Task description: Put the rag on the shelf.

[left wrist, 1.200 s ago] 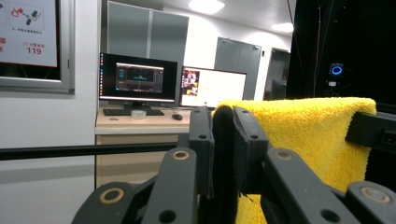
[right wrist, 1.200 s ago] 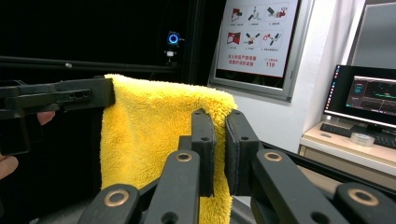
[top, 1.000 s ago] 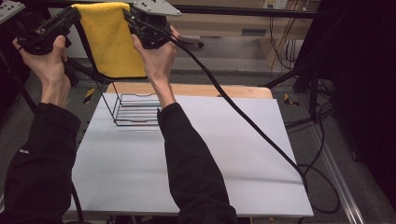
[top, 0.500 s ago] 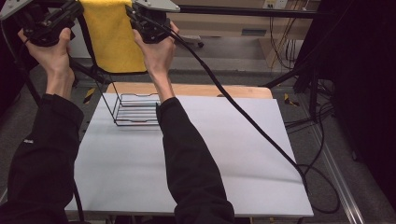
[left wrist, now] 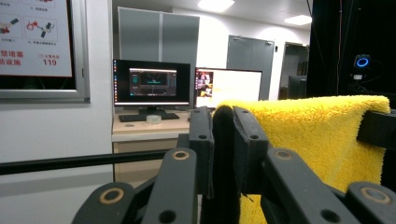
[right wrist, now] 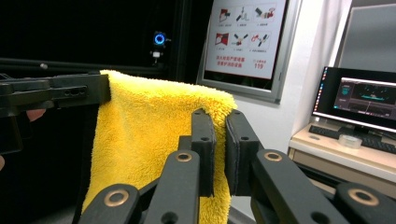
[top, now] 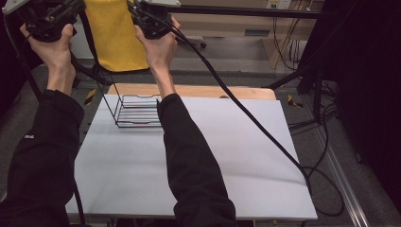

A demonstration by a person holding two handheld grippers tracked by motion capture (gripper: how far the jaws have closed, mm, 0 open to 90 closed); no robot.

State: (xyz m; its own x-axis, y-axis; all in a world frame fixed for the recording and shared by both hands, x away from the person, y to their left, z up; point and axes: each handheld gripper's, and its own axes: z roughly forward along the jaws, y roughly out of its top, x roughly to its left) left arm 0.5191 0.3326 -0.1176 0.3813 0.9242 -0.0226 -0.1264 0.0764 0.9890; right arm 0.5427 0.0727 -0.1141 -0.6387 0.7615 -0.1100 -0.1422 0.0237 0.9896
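Two tongs, left tongs (left wrist: pixel 223 140) and right tongs (right wrist: pixel 218 144), each clamped on yellow towel (top: pixel 113 35) corners

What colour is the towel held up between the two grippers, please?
The towel is bright yellow, clearest in the right gripper view.

Yellow towel (top: pixel 112 35): fluffy, matt terry cloth; rack (top: pixel 137 111): thin black metal wire; table (top: pixel 227 161): smooth matt white top with a bare wood edge; gripper jaws: matt black plastic.

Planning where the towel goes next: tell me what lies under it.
Below the hanging towel stand a wire rack and the table. Floor directly behind the towel is covered.
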